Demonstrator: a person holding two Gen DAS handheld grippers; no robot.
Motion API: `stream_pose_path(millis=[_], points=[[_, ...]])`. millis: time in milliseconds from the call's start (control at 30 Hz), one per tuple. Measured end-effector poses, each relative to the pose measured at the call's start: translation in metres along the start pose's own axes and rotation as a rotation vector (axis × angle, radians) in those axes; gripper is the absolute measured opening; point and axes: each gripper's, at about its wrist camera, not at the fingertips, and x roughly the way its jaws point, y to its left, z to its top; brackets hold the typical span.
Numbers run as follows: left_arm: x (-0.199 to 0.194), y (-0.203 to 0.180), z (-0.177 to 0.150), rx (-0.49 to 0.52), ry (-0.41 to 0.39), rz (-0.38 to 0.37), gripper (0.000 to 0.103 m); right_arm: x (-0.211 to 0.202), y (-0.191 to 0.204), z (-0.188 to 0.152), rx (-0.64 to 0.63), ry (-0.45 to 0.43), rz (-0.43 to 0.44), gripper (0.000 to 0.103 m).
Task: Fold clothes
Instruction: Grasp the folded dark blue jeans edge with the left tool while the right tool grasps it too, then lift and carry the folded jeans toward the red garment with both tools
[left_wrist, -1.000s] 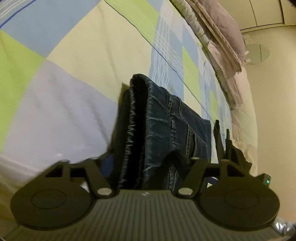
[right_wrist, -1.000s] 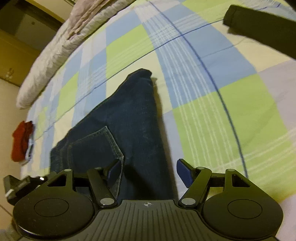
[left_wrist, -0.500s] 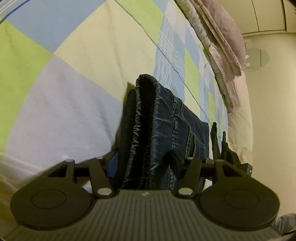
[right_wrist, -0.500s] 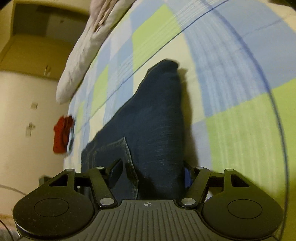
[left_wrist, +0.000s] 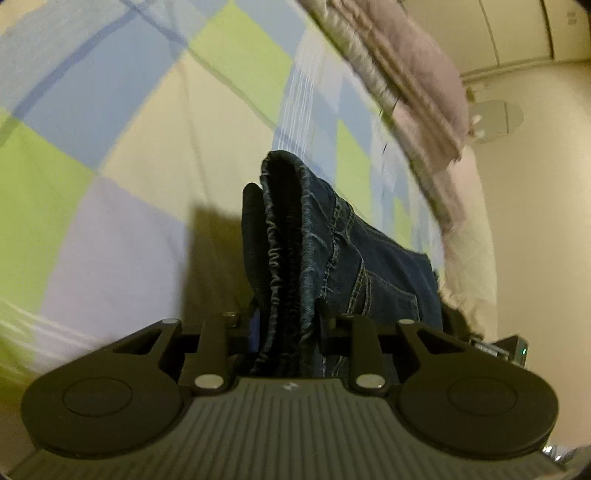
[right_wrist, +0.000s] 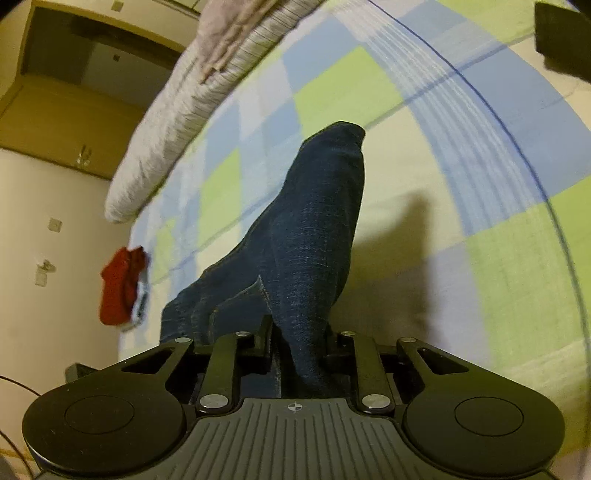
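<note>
Jeans (left_wrist: 325, 251): dark blue denim, folded lengthwise into a thick strip on the bed; the near end rises off the sheet into both hand-held grippers, and the far end lies on the checked cloth.
Bed sheet (left_wrist: 122, 155): checked in green, blue, cream and lilac; it carries the jeans and their shadow.
Left hand-held gripper (left_wrist: 288, 325): jaws have just been closing and now stand narrow, pressed on the bunched edge of the jeans (the stitched seams and gathered folds sit right between the fingers).
Right hand-held gripper (right_wrist: 299, 347): jaws have just been closing too, now drawn in tight on the jeans (right_wrist: 314, 229), with a pinched ridge of denim running up from between the fingers.
Pocket seam (right_wrist: 258, 291): light stitching on the denim, just left of the right gripper's grip.
Quilt (right_wrist: 177, 125): pale, striped and folded, lying along the far edge of the bed; in the left view it shows as a lilac-grey roll (left_wrist: 417, 74).
Red garment (right_wrist: 122, 288): crumpled at the bed's far edge, well apart from the jeans.
Dark object (right_wrist: 565, 40): at the upper right corner of the right view, too cut off to tell what it is.
Containers: I cannot make out any in either view.
</note>
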Motion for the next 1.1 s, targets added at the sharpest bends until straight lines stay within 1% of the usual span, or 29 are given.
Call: stream_pose_path(millis=[67,167,233,333,433,500,600,700,800,900,1033,1100], points=[[-0.027,0.007,0.011,0.012,-0.03,-0.006,0.022,0.007,0.025,-0.005,0.002,-0.01,0.024,0.021],[-0.079,0.028,0.034,0.021,-0.087,0.011,0.022,0.038,0.067,-0.017,0.016,-0.016,0.075,0.021],[-0.114,0.047,0.05,0.034,-0.119,0.03,0.022,0.069,0.098,-0.029,0.034,-0.011,0.111,0.021],[-0.173,0.085,0.081,0.055,-0.146,0.042,0.022,0.123,0.155,-0.055,0.048,-0.007,0.151,0.021],[-0.241,0.127,0.126,0.075,-0.169,0.067,0.022,0.182,0.216,-0.079,0.072,0.001,0.193,0.021],[-0.286,0.152,0.158,0.091,-0.188,0.083,0.022,0.224,0.262,-0.091,0.064,0.003,0.218,0.021],[-0.349,0.179,0.217,0.127,-0.217,0.12,0.022,0.292,0.334,-0.1,0.08,0.004,0.257,0.021],[-0.395,0.2,0.276,0.163,-0.254,0.145,0.022,0.356,0.401,-0.099,0.08,-0.004,0.292,0.021],[-0.424,0.22,0.337,0.18,-0.288,0.156,0.022,0.408,0.447,-0.086,0.086,-0.011,0.323,0.021],[-0.437,0.244,0.392,0.174,-0.301,0.16,0.022,0.458,0.486,-0.066,0.105,-0.007,0.34,0.021],[-0.437,0.279,0.442,0.137,-0.284,0.156,0.022,0.502,0.502,-0.043,0.132,0.03,0.33,0.021],[-0.436,0.295,0.459,0.119,-0.265,0.148,0.022,0.517,0.503,-0.035,0.159,0.053,0.314,0.021]])
